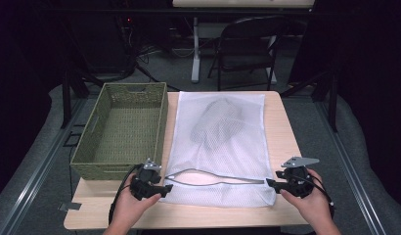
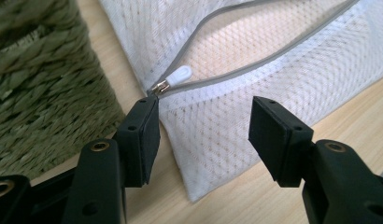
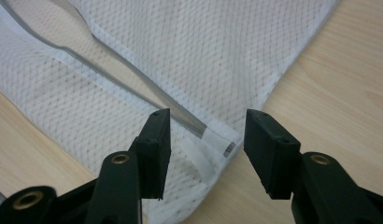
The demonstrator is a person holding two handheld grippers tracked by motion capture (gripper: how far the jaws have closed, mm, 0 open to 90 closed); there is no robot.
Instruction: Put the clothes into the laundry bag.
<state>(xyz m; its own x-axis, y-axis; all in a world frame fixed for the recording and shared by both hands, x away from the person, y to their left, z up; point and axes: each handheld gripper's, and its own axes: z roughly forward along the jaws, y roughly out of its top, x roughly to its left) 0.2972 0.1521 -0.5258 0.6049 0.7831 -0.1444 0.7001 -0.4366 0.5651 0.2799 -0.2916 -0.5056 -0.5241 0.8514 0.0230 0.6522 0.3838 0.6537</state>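
A white mesh laundry bag (image 1: 223,152) lies flat on the wooden table (image 1: 281,127) with a grey garment (image 1: 215,122) inside. Its grey zipper (image 1: 213,178) gapes open along the near edge. My left gripper (image 1: 165,189) sits at the zipper's left end, jaws open. In the left gripper view (image 2: 203,125) the white zipper pull (image 2: 178,76) lies just past the left jaw's tip, and the bag's corner (image 2: 213,140) lies between the jaws, ungripped. My right gripper (image 1: 270,183) is open at the zipper's right end (image 3: 218,138), straddling that corner (image 3: 206,135) without pressing it.
A green woven basket (image 1: 162,122) with nothing in it stands left of the bag, close beside my left gripper (image 2: 45,84). Bare tabletop runs along the near edge and right of the bag. A folding chair (image 1: 247,44) and a table's legs stand beyond the far edge.
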